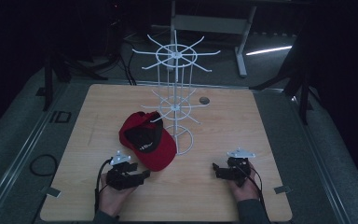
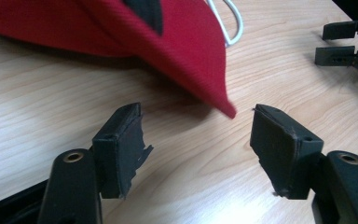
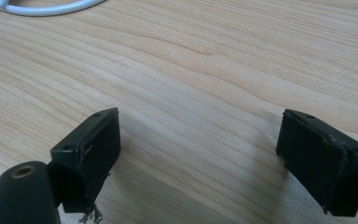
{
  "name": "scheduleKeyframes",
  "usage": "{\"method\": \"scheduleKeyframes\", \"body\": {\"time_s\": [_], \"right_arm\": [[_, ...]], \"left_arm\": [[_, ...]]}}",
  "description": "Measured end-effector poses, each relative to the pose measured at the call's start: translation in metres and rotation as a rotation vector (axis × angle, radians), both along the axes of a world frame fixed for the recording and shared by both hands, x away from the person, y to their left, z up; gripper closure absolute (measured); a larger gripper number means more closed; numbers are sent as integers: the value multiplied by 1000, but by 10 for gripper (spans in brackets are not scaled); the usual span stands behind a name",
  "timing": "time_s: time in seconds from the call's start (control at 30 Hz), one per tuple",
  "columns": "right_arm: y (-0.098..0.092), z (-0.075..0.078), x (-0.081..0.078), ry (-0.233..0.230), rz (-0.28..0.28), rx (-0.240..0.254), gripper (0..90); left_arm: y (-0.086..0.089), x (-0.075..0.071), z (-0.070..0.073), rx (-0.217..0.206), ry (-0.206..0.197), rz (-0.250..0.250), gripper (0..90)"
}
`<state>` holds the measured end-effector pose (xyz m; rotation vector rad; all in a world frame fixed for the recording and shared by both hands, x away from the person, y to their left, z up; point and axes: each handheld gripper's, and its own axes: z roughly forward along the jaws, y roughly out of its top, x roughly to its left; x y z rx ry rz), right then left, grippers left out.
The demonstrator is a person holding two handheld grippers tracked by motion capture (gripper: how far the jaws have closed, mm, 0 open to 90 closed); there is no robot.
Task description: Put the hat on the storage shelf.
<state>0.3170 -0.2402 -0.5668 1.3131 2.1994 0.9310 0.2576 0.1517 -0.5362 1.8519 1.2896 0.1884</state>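
- The red cap [image 1: 148, 140] lies just ahead of the left gripper [image 1: 142, 176]; small white lettering sits on its black inner part, too small and blurred to read.
- Nothing legible on the wooden table [image 1: 214, 196] around either gripper.

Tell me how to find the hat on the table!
Look at the wooden table, then at the tall white wire rack near its middle. The cap lies at the rack's foot, on its left, just ahead of the left tool. It is the one bright red thing, with black inside.
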Motion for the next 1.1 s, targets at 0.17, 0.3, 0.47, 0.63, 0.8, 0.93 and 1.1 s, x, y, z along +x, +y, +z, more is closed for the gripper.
{"method": "scheduleKeyframes", "body": {"time_s": [0.17,0.3,0.47,0.63,0.8,0.93,1.1], "right_arm": [[0,0,0,0,0,0,134],[0,0,0,0,0,0,134],[0,0,0,0,0,0,134],[0,0,0,0,0,0,134],[0,0,0,0,0,0,134],[0,0,0,0,0,0,134],[0,0,0,0,0,0,134]], "left_arm": [[-9,11,-7,-34,33,26,385],[-15,19,-11,-68,64,40,415],[-20,29,-17,-108,107,58,424],[-23,37,-24,-133,134,93,447],[-23,42,-28,-145,155,114,507],[-27,44,-29,-186,158,122,538],[-23,44,-29,-200,165,163,668]]}}
